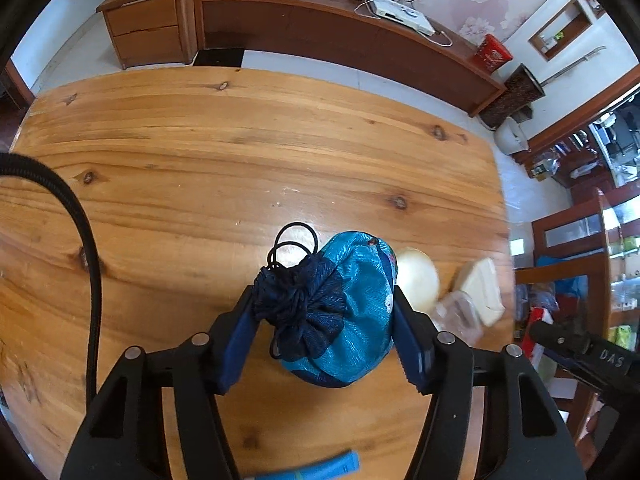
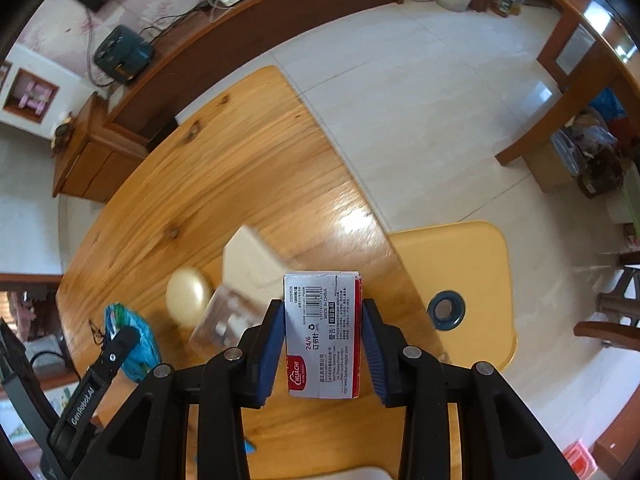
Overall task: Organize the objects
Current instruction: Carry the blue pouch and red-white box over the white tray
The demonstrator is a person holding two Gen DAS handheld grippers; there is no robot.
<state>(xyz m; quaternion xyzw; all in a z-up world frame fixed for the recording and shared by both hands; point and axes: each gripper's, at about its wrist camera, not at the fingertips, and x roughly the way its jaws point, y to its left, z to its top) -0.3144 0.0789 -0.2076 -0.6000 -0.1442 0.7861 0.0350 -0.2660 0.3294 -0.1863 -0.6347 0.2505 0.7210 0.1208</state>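
Note:
My left gripper (image 1: 324, 300) is shut on a blue drawstring pouch (image 1: 352, 316) with a dark navy gathered top, held just above the wooden table (image 1: 200, 168). The pouch (image 2: 136, 340) also shows at the left of the right wrist view. My right gripper (image 2: 323, 312) is shut on a white and red staple box (image 2: 323, 336) printed with a barcode, lifted over the table's right edge (image 2: 304, 160). Beside the pouch lie a cream oval object (image 1: 418, 278), a clear plastic box (image 1: 456, 316) and a beige block (image 1: 482, 292).
A light blue tube (image 1: 316, 468) lies at the table's near edge. A yellow plastic stool (image 2: 460, 280) stands on the tiled floor right of the table. A long wooden cabinet (image 1: 340, 36) with cables runs along the wall. A black cable (image 1: 88, 260) hangs at left.

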